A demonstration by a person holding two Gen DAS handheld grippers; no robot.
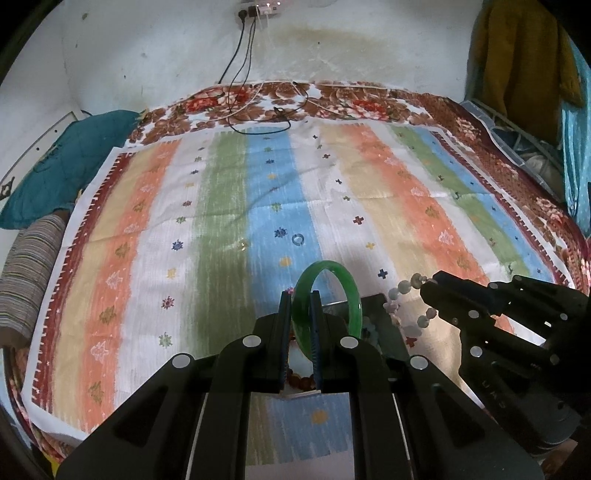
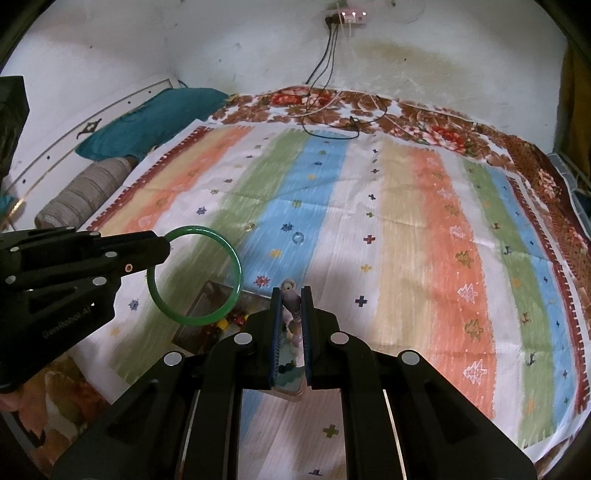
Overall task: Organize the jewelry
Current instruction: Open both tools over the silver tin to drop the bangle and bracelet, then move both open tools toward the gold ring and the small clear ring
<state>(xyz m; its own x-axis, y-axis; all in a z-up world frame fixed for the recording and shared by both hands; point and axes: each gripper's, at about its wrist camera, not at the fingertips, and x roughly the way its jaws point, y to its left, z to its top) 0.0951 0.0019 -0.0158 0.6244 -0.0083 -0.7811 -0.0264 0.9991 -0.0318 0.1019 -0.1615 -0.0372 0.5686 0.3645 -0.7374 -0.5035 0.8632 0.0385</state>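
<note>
Place: a bedroom in a home.
Landmark: a bed spread with a striped cloth [image 1: 258, 206] over a floral blanket [image 1: 343, 99].
Left of the cloth: a teal pillow [image 1: 70, 162] and a striped bolster [image 1: 29, 280].
Behind the cloth: a stained white wall [image 2: 221, 48] with a socket [image 2: 349, 16] trailing cables [image 1: 240, 66].
Right of the cloth: hanging clothes [image 1: 517, 55].

Both wrist cameras look steeply down, close over the shared striped cloth [image 1: 229, 206].
</note>
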